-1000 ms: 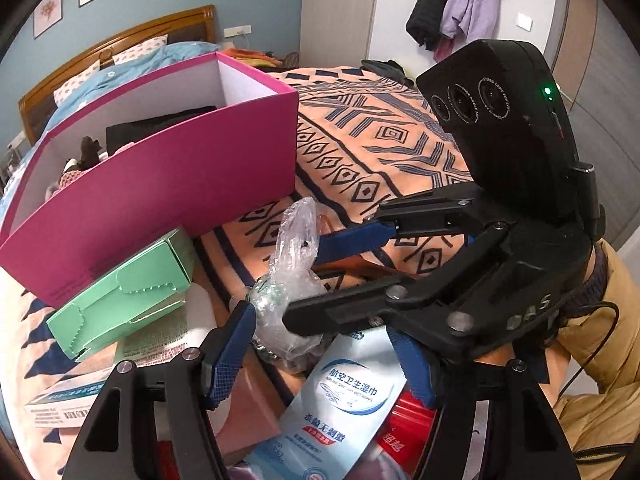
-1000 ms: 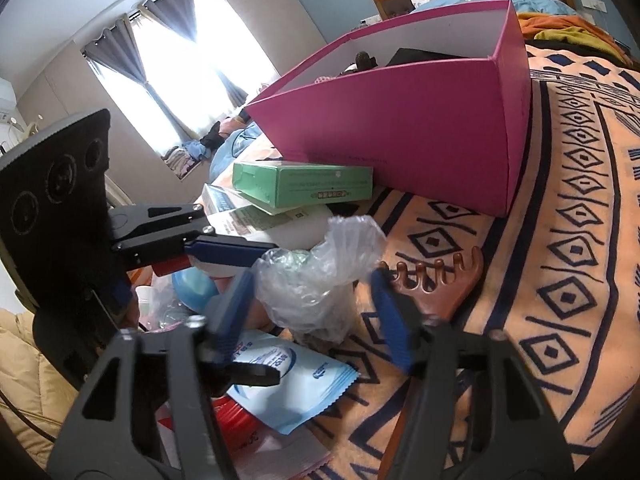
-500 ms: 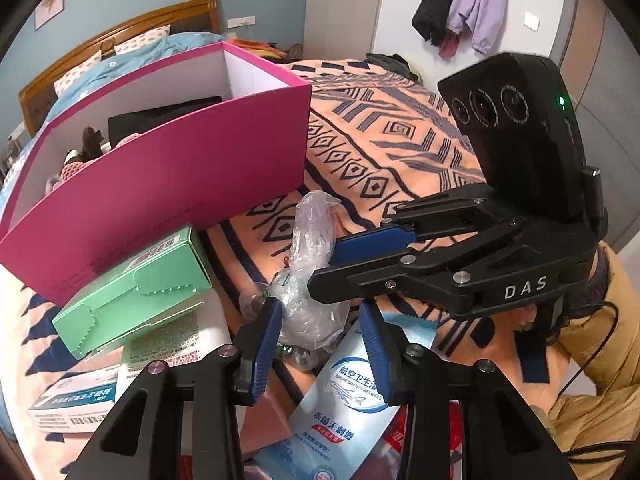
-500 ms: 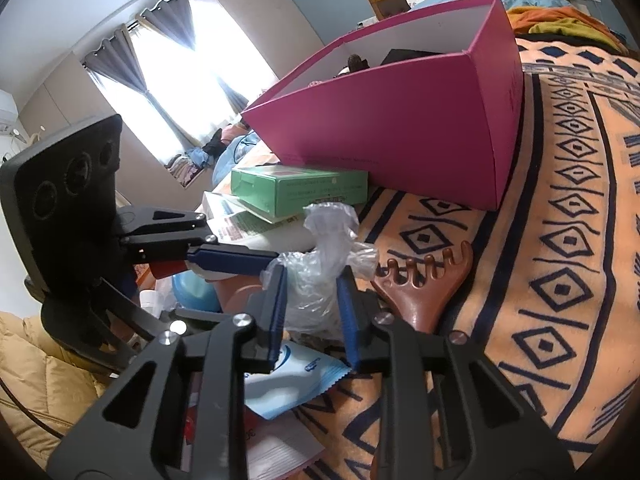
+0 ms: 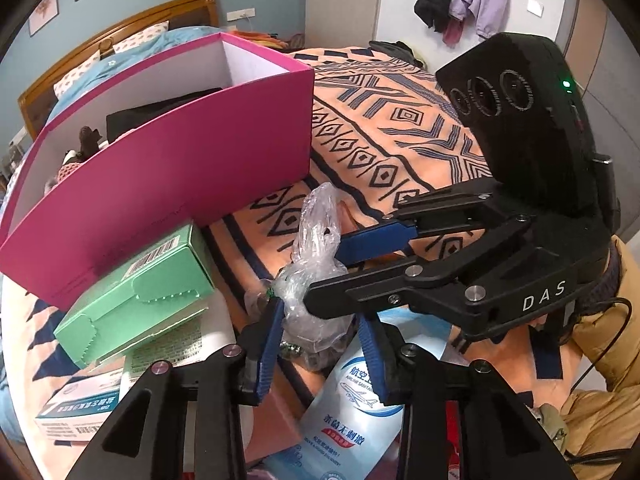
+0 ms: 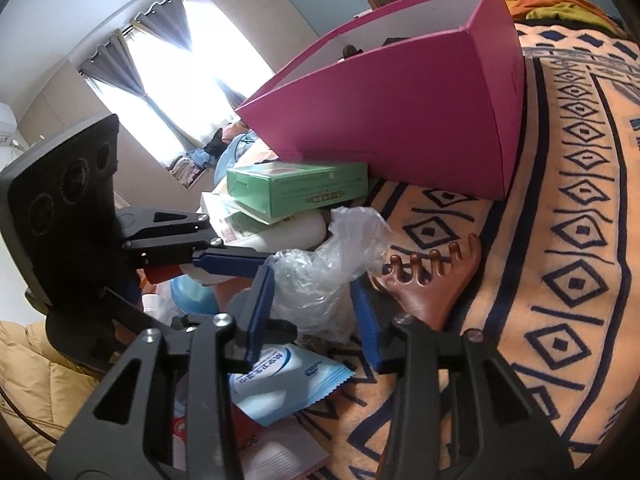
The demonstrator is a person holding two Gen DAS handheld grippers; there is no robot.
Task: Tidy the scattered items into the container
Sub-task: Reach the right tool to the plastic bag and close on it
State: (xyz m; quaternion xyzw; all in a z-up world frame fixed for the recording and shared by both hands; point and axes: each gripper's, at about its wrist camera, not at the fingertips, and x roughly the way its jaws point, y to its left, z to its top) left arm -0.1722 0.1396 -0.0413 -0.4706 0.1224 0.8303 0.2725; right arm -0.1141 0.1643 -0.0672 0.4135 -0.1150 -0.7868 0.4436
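A clear plastic bag with small items inside lies on the patterned blanket in front of the pink box. My left gripper is shut on the bag's lower part. My right gripper is shut on the same plastic bag from the other side; its black body crosses the left wrist view. The pink box stands open just behind, with dark items inside. The bag's twisted top sticks up free.
A green carton lies against the box on white medicine boxes. A blue-white wipes packet lies under the grippers. A brown comb-like massager lies right of the bag. A white bottle and blue ball lie left.
Both grippers closed in on the plastic bag from open. The bag is pinched between both pairs of fingers and sits slightly higher, with both views nearer the box.
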